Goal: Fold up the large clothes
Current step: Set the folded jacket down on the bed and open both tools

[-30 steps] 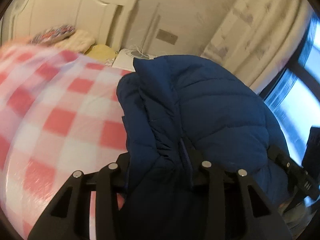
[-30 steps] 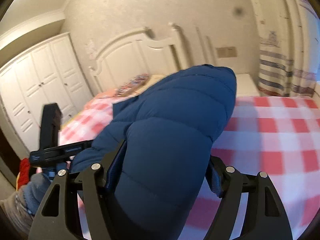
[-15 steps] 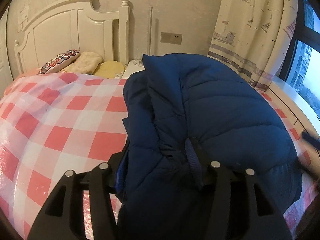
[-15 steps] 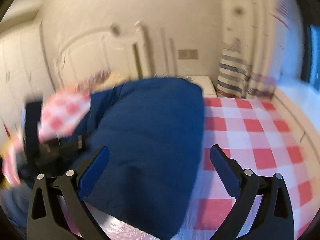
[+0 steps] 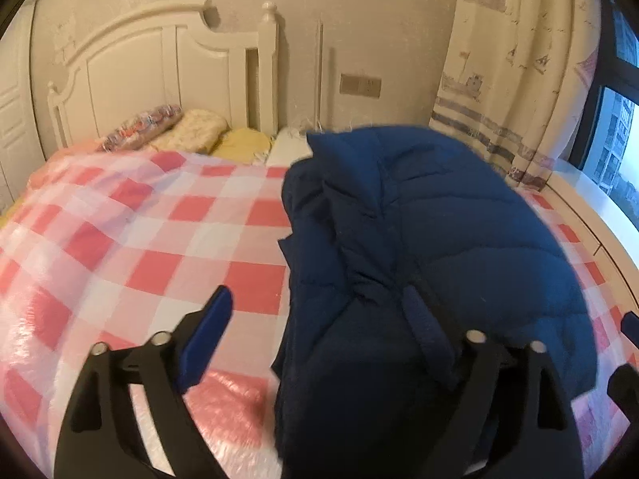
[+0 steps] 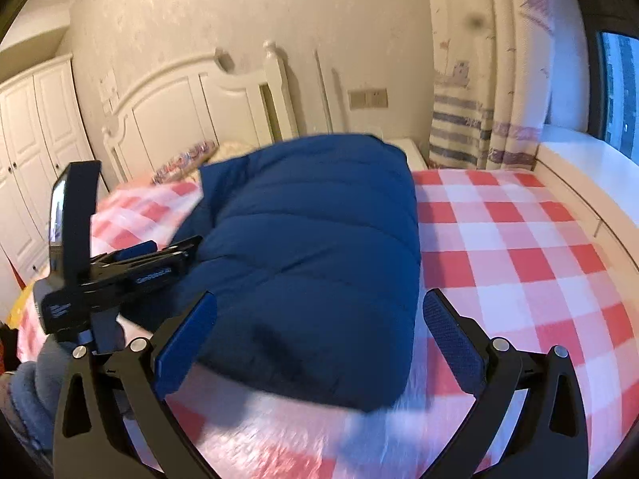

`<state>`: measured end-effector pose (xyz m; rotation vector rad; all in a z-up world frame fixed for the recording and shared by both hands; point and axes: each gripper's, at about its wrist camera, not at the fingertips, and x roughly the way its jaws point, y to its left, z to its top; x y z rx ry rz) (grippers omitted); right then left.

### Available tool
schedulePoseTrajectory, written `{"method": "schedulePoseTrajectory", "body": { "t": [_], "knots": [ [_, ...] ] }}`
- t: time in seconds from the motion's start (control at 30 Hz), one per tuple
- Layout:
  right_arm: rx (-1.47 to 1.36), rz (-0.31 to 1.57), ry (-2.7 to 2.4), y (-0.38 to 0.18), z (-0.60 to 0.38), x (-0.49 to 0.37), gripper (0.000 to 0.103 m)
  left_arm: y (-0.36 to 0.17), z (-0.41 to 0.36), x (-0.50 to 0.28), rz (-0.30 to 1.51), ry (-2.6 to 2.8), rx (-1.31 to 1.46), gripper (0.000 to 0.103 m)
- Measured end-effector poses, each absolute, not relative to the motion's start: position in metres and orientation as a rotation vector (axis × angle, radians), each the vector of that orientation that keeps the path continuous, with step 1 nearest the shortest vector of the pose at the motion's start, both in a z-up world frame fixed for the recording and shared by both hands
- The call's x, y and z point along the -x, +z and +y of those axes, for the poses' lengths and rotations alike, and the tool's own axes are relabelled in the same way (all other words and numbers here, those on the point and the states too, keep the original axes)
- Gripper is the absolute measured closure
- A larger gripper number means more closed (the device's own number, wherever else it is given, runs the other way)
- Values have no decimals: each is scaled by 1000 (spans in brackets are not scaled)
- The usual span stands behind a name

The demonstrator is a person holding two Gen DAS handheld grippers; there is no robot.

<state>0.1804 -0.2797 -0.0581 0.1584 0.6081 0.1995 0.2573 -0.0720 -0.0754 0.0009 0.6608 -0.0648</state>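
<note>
- On the bed, over the pink-and-white checked cover: the navy puffer jacket, lying as a thick folded bundle, near the headboard end and the pillows.
- Right gripper: jaws spread wide, straddling the jacket's near edge without pinching it.
- Left gripper: left pad stands clear over the cover; the other finger is hidden behind fabric, so the jaws appear wide and grip nothing that can be seen.
- Handling, as judged: light, soft and springy; the slick quilted shell will likely slide and puff open again.
- Hold, as judged: pinch a hem, cuff or seam line, where the filling is thin, rather than a padded panel.
</note>
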Motion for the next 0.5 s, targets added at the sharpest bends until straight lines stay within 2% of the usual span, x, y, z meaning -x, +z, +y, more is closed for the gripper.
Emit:
{"method": "schedulePoseTrajectory", "body": {
  "t": [0.03, 0.27, 0.5],
  "knots": [
    [-149, 592, 194, -53, -280, -168, 4, -68, -74, -245, 634, -74, -12, 2],
    [-68, 494, 167, -23, -273, -108, 4, -25, -78, -156, 512, -127, -26, 2],
    [-12, 451, 177, 6, -265, -80, 4, 15, -76, -102, 420, -147, -20, 2]
  ]
}}
